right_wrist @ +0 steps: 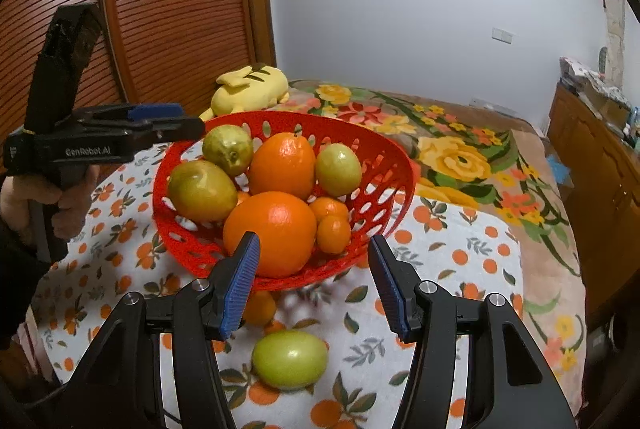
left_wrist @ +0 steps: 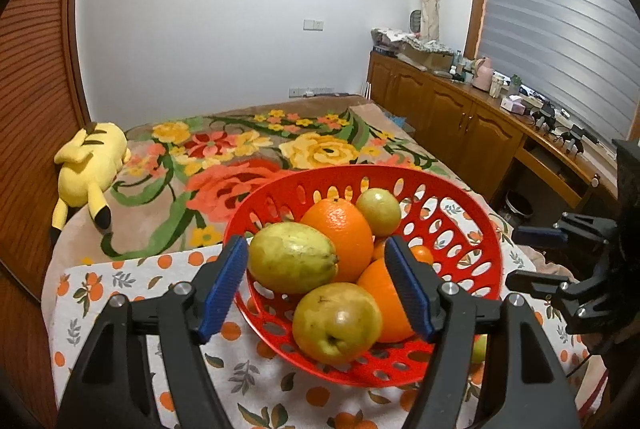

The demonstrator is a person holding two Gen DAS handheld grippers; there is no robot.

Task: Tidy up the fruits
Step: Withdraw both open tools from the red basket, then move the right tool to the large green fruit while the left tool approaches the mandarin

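A red perforated basket [left_wrist: 472,225] [right_wrist: 384,165] stands on the orange-print cloth and holds several fruits: large oranges [left_wrist: 340,233] [right_wrist: 270,229], green guavas [left_wrist: 292,257] [right_wrist: 200,189] and small tangerines [right_wrist: 332,225]. My left gripper [left_wrist: 316,281] is open and empty, hovering over the basket's near side. My right gripper [right_wrist: 312,277] is open and empty, above the basket's near rim. A green fruit [right_wrist: 290,359] and a small orange [right_wrist: 260,307] lie on the cloth below it. In the right wrist view the left gripper [right_wrist: 176,121] shows at the basket's left.
A floral blanket [left_wrist: 248,149] covers the bed behind the cloth. A yellow plush toy [left_wrist: 88,169] [right_wrist: 252,85] lies by the wooden slatted door [right_wrist: 172,5]. Wooden cabinets [left_wrist: 452,117] with clutter line the right side.
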